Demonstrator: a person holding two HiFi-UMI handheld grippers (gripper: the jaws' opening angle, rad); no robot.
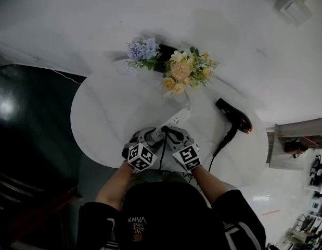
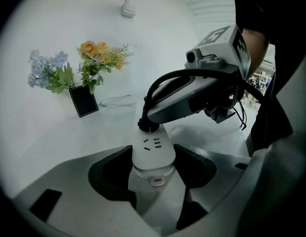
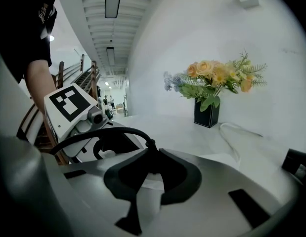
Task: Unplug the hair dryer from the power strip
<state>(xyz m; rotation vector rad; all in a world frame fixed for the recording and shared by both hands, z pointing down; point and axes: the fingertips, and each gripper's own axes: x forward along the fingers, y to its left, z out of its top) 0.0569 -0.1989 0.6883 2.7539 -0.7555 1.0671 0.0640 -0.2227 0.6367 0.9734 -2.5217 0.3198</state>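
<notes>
Plug [image 2: 148, 125] position: seated in a socket of the power strip [image 2: 153, 149], just ahead of the left gripper [image 2: 153, 163]. The left gripper grasps the near end of the strip, with one pad on each long side. The right gripper [image 3: 153, 163] is clenched on the plug body from above the strip, and the cord [image 3: 108, 129] arches out past the tips of its jaws. The hair dryer [image 1: 234, 117] lies on the table [image 1: 103, 113], well apart to the right of the right gripper.

Handling, as judged: the plug is small, rigid and smooth, and its pins will likely resist before letting go. Grip the moulded body, never the soft cord. The strip is light, stiff plastic and would lift with the plug unless pinned down. Its smooth sides may slip between the pads.
</notes>
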